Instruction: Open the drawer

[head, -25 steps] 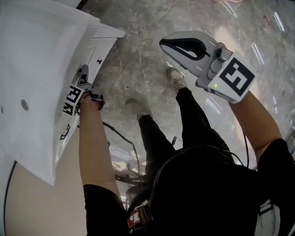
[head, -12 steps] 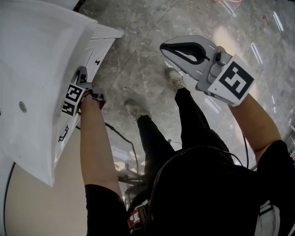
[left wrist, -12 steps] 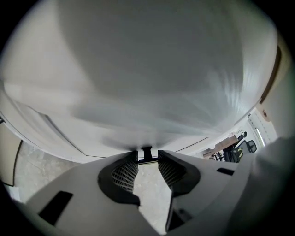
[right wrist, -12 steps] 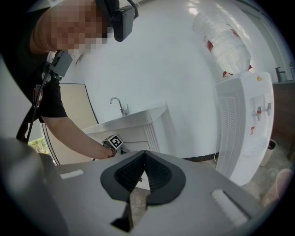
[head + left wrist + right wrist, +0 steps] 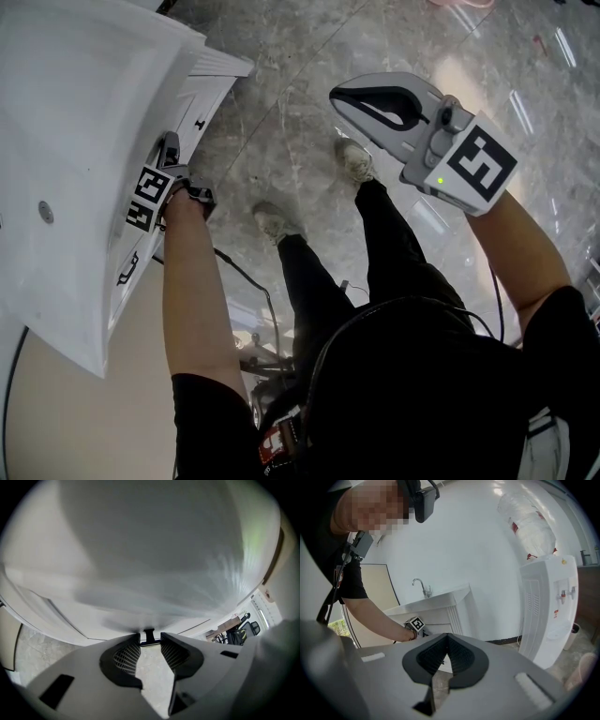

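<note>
— Around the left claw [image 5: 150, 640], how much room?
— Little above: the white sink-topped table [image 5: 75, 187] overhangs it. Grey marble floor [image 5: 281, 84] lies open on its other side.
— And the drawer?
— White drawer front [image 5: 140, 573] straight ahead; its small dark handle [image 5: 149, 633] is pinched between tips that have just been closing.
— Right claw [image 5: 447, 638]?
— Pressed together, empty, well apart. Only its view shows a white water dispenser [image 5: 546, 606].
</note>
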{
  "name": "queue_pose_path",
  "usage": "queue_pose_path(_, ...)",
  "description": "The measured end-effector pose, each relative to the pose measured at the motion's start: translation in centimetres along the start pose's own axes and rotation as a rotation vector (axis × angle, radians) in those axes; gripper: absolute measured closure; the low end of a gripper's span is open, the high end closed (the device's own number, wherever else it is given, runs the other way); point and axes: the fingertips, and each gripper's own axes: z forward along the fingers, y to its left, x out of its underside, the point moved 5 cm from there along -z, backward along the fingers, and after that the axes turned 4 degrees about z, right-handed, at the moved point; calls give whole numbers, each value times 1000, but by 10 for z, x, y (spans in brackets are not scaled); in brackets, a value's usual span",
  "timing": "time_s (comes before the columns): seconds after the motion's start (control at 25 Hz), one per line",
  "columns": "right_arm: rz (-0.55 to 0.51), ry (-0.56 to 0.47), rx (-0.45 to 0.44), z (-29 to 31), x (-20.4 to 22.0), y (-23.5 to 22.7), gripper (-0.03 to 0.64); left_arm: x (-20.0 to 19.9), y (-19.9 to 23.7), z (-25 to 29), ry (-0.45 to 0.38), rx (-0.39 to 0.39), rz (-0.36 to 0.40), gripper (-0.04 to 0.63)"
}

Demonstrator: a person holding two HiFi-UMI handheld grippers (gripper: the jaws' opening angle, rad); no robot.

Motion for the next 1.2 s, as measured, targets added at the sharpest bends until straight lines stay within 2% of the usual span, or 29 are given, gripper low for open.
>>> queue_pose_path(0.36,-7,19,17,15,-8,-12,623,15,0,-1,12,-16,-6,462)
queue_pose_path(0.6,-17,-2,27,-8,11,5,623,44,-8,-15,-3,-3,27,462)
queue_pose_path(1.2,-38,-22,28,-28,20,29,623,92,-18,-38,2,1,22,461)
